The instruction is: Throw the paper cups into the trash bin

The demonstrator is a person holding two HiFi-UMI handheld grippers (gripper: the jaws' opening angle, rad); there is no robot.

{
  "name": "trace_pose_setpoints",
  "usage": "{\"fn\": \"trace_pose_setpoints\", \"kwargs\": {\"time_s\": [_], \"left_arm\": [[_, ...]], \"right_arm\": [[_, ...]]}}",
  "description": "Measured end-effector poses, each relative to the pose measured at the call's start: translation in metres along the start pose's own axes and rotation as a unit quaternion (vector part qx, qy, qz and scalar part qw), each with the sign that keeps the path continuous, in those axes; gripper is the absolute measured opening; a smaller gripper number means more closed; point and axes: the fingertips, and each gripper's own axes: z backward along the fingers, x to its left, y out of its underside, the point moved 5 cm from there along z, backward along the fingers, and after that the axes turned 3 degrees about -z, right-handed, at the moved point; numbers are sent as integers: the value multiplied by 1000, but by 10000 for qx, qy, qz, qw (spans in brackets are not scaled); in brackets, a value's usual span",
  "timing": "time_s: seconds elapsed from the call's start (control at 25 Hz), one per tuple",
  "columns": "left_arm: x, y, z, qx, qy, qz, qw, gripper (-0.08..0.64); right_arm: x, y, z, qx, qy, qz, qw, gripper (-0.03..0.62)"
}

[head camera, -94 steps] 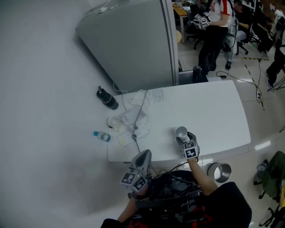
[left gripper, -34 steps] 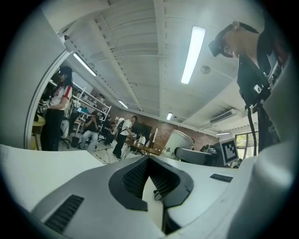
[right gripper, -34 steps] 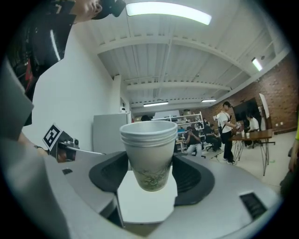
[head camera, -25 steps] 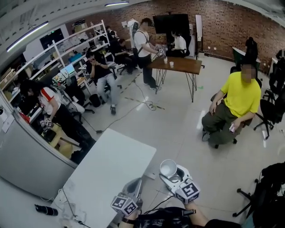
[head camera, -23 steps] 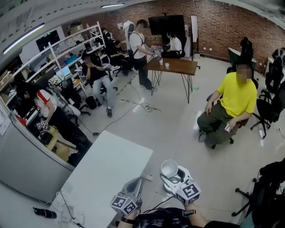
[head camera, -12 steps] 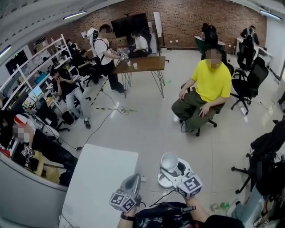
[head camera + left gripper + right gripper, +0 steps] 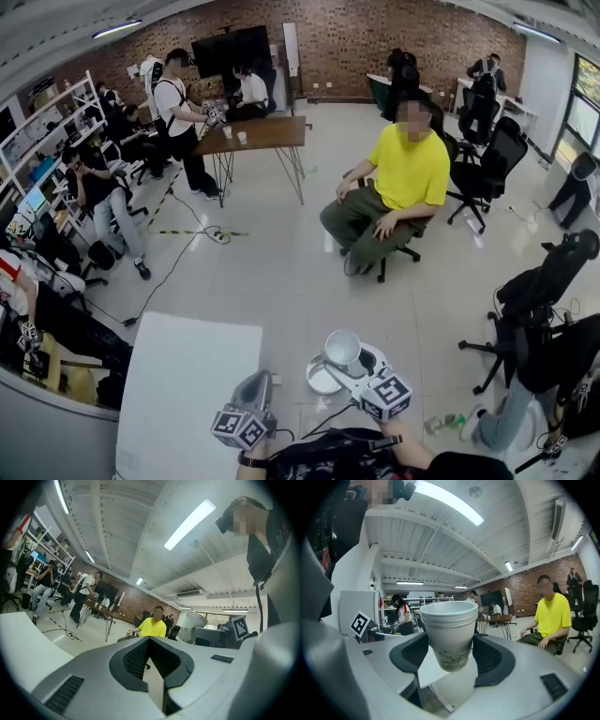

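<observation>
While my right gripper (image 7: 449,654) grasps the stacked paper cups (image 7: 449,625) roughly over the edge of the trash bin (image 7: 317,382), left gripper (image 7: 150,643) clenched, empty. Risk: letting go off-centre, cups clip the rim and hit the floor (image 7: 281,281).

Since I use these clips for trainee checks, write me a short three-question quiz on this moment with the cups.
1. Which claw holds the stacked paper cups? A left; B right; C neither.
2. True or false: the left claw is shut with nothing in it.
3. Fill in: the person seated ahead wears a ___ shirt.

Key: 1 B, the right claw grips them upright. 2 true. 3 yellow.
</observation>
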Motion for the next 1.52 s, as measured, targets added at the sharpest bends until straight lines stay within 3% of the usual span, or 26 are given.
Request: {"fn": "trace_pose_setpoints", "kwargs": {"time_s": [0.36, 0.6, 1.0, 1.16, 1.36, 1.52], "left_arm": [[-9, 1, 2, 264, -107, -206, 9994, 5], [-12, 12, -7, 597, -355, -157, 9975, 5], [-3, 50, -2, 1000, -661, -5, 9928, 5], [2, 83, -4, 1222, -727, 276, 9895, 5], [11, 124, 0, 1635, -884, 539, 9811, 5], [25, 135, 5, 1797, -1050, 596, 9763, 5]], "right_arm": [[-7, 25, -7, 353, -99, -52, 9993, 305], [-26, 71, -24, 926, -241, -117, 9953, 305], [-50, 163, -44, 1769, -330, -150, 9836, 305], [-57, 208, -61, 2056, -412, -117, 9777, 305], [-70, 274, -77, 2511, -420, -142, 9669, 305], [-81, 335, -90, 2877, -419, -212, 9566, 305]]}}
